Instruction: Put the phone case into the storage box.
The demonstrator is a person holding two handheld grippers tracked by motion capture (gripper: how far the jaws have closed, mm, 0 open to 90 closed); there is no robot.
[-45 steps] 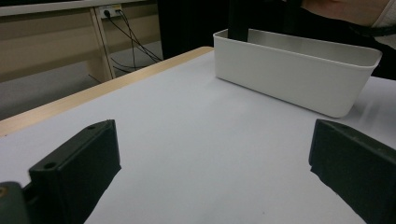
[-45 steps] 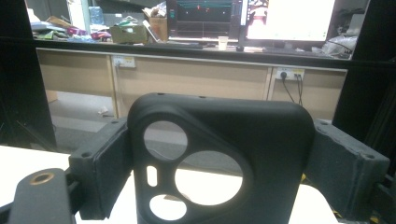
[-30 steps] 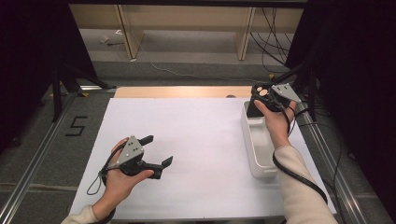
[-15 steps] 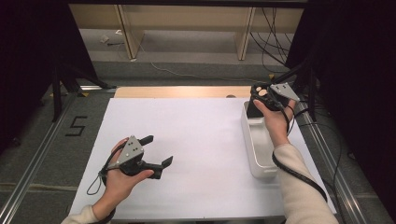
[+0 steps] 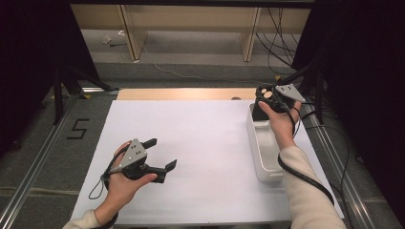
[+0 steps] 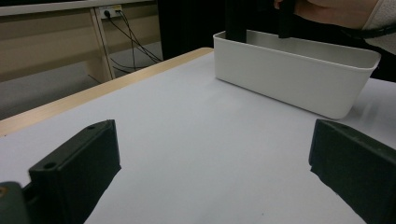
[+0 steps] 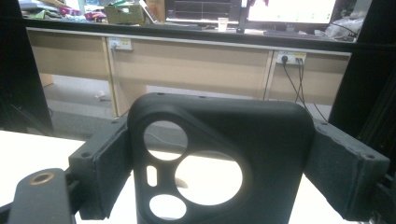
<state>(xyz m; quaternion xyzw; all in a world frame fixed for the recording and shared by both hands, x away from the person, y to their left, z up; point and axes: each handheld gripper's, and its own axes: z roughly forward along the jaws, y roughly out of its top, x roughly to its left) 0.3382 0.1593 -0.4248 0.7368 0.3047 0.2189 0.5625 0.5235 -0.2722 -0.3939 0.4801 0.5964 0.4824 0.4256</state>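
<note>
A black phone case (image 7: 219,140) with round camera cut-outs stands upright between the jaws of my right gripper (image 7: 219,179), which is shut on its two sides. In the high view the right gripper (image 5: 262,106) holds the phone case (image 5: 258,113) over the far end of a long white bin (image 5: 260,152) at the table's right side. My left gripper (image 5: 162,153) rests low over the white sheet at the front left, jaws wide open with nothing between them. In the left gripper view, the left gripper (image 6: 217,186) faces the white bin (image 6: 289,79) across bare sheet.
A white sheet (image 5: 205,143) covers the table, with a wooden strip (image 5: 186,93) along its far edge. Metal rails run down both sides. A "5" mark (image 5: 76,129) lies on the grey mat to the left. The right gripper's cable (image 5: 305,179) trails beside the bin.
</note>
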